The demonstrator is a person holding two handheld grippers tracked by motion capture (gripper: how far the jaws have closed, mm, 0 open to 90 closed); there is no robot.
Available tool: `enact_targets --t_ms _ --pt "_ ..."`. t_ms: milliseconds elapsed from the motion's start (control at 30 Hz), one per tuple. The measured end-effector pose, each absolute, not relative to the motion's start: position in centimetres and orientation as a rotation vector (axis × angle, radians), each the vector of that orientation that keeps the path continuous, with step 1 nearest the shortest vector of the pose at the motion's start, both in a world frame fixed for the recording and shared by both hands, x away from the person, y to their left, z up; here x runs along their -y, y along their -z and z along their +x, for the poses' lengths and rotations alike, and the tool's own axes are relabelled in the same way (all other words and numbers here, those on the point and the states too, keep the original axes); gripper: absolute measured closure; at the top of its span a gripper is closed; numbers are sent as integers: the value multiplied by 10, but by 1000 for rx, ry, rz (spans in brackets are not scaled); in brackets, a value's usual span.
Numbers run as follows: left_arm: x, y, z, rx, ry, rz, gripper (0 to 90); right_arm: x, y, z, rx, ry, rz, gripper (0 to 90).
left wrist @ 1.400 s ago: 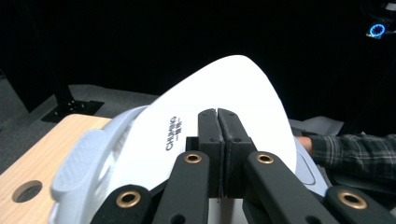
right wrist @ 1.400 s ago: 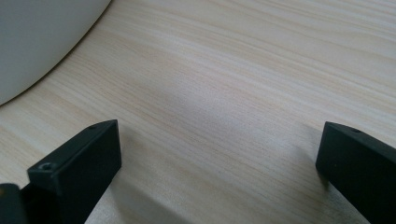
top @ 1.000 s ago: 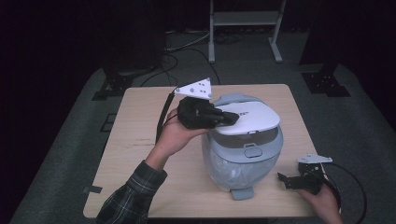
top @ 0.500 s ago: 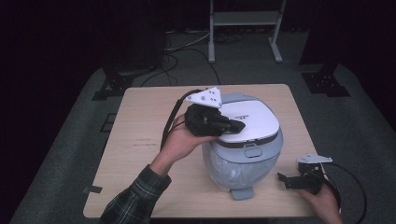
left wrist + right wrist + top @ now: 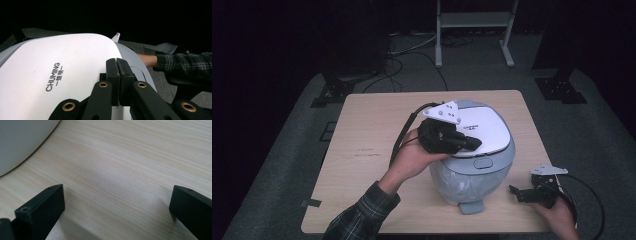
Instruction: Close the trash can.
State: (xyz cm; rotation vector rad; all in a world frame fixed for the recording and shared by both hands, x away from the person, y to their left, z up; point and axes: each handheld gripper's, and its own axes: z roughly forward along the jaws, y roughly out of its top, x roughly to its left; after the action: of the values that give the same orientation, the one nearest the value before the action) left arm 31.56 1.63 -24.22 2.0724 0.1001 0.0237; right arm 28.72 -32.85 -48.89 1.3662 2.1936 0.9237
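Black jaws of the left gripper (image 5: 472, 143) are pressed flat together with nothing between them, as the left gripper view (image 5: 117, 75) shows plainly. Their tips lie over the white lid (image 5: 482, 131) of the rice cooker (image 5: 472, 175), close above or on its surface; whether they touch cannot be told. In the left gripper view the lid (image 5: 50, 75) carries grey lettering beside the closed tips. The left hand (image 5: 412, 160) grips the tool from the cooker's left side, a plaid sleeve (image 5: 362, 215) trailing toward the table's near edge, and a grey three-cornered plate sits on top of the tool.

The cooker stands right of centre on the wooden table (image 5: 362, 150), lid down, with a grey latch button at its front and a grey tab at its foot.

Well apart, at the near right corner, the right gripper (image 5: 524, 192) rests low over the tabletop in the right hand (image 5: 557, 215), jaws spread wide with bare wood (image 5: 120, 182) between them and the cooker's pale wall (image 5: 22, 140) just beside.
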Motion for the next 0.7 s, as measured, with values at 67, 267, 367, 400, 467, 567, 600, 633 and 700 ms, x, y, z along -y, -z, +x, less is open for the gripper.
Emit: enact_targets --t_ms 67,267,367,400,467,567,600,633,700 --pt "-15 243 315 -101 -17 2074 888 329 489 287 -2194 -924 1367 0" --pt "-12 247 315 -100 20 2078 876 329 489 287 -2194 -924 1367 0" --pt "-11 248 313 -112 14 2076 899 329 489 287 -2193 -924 1367 0" --pt "-11 248 313 -115 13 2076 900 328 489 287 -2193 -924 1368 0" --pt "-11 249 312 -126 13 2072 900 328 489 287 -2193 -924 1367 0" --pt "-10 249 311 -128 3 2079 900 329 489 287 -2193 -924 1367 0" --pt "-9 250 311 -124 -10 2099 900 328 489 287 -2193 -924 1367 0" --pt "-8 251 311 -126 0 2093 900 328 489 287 -2194 -923 1367 0" --pt "-9 251 309 -116 -8 2096 900 328 489 287 -2198 -925 1362 0"
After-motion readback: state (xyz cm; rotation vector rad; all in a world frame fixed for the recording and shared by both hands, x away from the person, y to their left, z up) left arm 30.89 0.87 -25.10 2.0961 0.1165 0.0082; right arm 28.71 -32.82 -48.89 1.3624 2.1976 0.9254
